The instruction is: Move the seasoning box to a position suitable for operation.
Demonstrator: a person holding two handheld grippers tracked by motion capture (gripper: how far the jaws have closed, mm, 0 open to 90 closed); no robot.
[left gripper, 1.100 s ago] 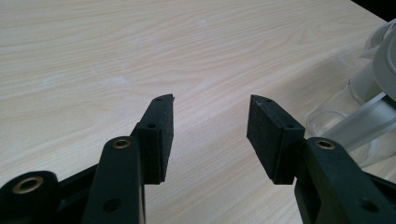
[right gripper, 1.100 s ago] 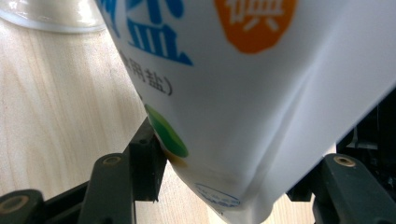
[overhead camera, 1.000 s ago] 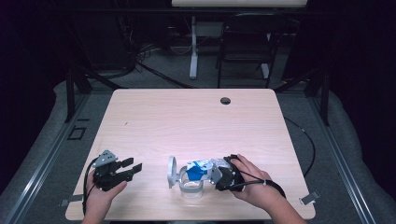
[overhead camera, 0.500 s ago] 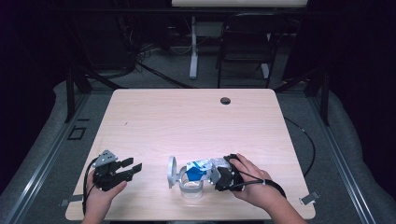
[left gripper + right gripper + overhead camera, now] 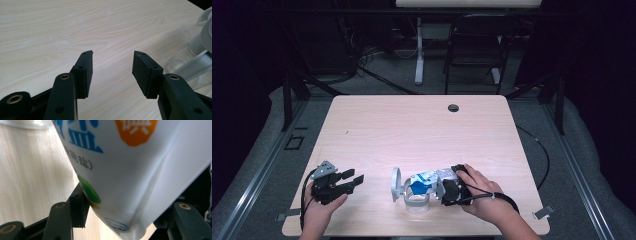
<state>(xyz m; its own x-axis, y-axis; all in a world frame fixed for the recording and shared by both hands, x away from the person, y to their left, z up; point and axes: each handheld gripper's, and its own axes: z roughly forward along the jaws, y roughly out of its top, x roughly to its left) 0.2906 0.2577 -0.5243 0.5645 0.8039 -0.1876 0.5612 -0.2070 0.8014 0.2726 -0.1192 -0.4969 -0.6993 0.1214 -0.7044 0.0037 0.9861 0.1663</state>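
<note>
Over the jar (image 5: 416, 198) near the bench's (image 5: 422, 130) front edge | right gripper (image 5: 439, 183) fingers are clamping the salt bag (image 5: 422, 181), tipping it | left gripper (image 5: 354, 181) fingers are gaping empty, left of jar | risk: bag slipping or unsteadied jar toppling, spilling salt.

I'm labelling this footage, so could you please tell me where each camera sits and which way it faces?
High view: fixed above the person's side, looking forward and down on the table; both forearms, left gripper, right gripper.
Left gripper view: rides the left gripper, looking along open jaws across the tabletop toward a clear container.
Right gripper view: rides the right gripper, close on the salt bag between its jaws.
Shared: high and right gripper views show the salt bag.
</note>
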